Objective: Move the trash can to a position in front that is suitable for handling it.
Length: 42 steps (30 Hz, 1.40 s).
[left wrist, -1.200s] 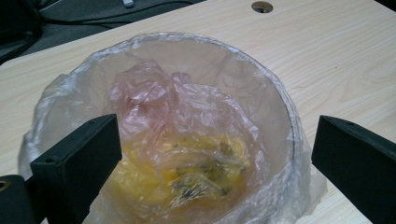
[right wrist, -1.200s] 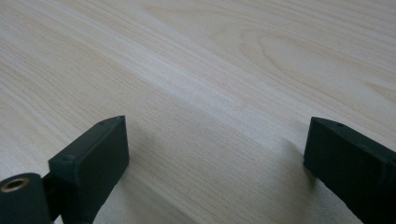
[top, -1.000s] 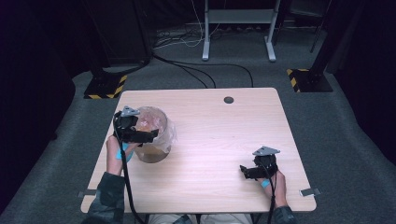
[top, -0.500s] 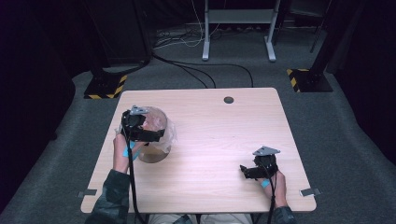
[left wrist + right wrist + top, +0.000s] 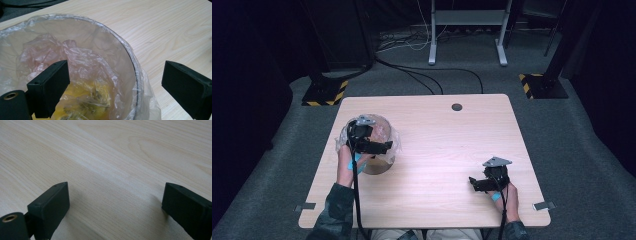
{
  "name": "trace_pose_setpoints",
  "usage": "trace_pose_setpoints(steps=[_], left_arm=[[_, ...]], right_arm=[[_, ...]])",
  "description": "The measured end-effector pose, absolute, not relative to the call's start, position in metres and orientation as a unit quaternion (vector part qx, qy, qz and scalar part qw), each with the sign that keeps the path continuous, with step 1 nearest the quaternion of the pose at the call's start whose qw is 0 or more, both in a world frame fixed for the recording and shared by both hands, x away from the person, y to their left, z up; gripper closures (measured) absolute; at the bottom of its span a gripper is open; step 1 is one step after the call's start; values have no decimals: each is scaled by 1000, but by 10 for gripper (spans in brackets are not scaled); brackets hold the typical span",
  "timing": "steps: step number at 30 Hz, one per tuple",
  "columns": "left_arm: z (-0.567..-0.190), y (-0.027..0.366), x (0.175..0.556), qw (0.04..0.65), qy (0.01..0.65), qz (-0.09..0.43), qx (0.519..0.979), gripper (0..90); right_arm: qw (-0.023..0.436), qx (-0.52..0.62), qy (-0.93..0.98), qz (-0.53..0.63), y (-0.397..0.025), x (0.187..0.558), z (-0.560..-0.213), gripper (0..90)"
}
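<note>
A: Over on the left, the left gripper [image 5: 371, 145] hangs right above the round bowl [image 5: 379, 165], which sits toward nine o'clock on the wooden table [image 5: 447, 150].

B: And look down its jaws: they stand wide apart, one over the inside of the bowl [image 5: 136, 75], the other out over bare table [image 5: 175, 32], with the rim running between them. Nothing clamped.

A: The clear plastic liner [image 5: 82, 62] is draped over that rim, crumpled inside, with something yellow [image 5: 85, 100] at the bottom. Can't tell what it is.

B: Moving across, a small dark hole [image 5: 457, 107] in the tabletop up at twelve o'clock.

A: And at about four o'clock, the right gripper [image 5: 477, 184], well apart from the bowl, low near the table's front edge.

B: Its own view shows both jaws spread wide over plain wood grain [image 5: 112, 170], holding nothing.
</note>
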<state>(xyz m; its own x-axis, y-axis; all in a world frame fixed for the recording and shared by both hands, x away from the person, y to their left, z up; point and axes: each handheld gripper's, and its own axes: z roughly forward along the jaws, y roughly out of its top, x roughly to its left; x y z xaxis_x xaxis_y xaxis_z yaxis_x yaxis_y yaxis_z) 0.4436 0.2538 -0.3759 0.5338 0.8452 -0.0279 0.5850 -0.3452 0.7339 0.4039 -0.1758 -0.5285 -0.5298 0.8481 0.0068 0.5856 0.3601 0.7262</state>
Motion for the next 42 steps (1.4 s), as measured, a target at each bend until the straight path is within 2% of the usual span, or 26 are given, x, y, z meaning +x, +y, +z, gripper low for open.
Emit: trace_pose_setpoints(steps=[8, 14, 27, 42], left_arm=[[-382, 247, 443, 353, 442, 174, 806, 93], [-388, 247, 443, 348, 450, 178, 803, 166], [-393, 245, 443, 332, 453, 195, 804, 494], [-394, 235, 440, 339, 441, 199, 807, 712]], right_arm=[[189, 446, 803, 347, -176, 404, -528, 66], [189, 446, 803, 348, -176, 404, -528, 67], [190, 446, 802, 348, -176, 404, -528, 69], [190, 447, 802, 348, -176, 404, -528, 73]])
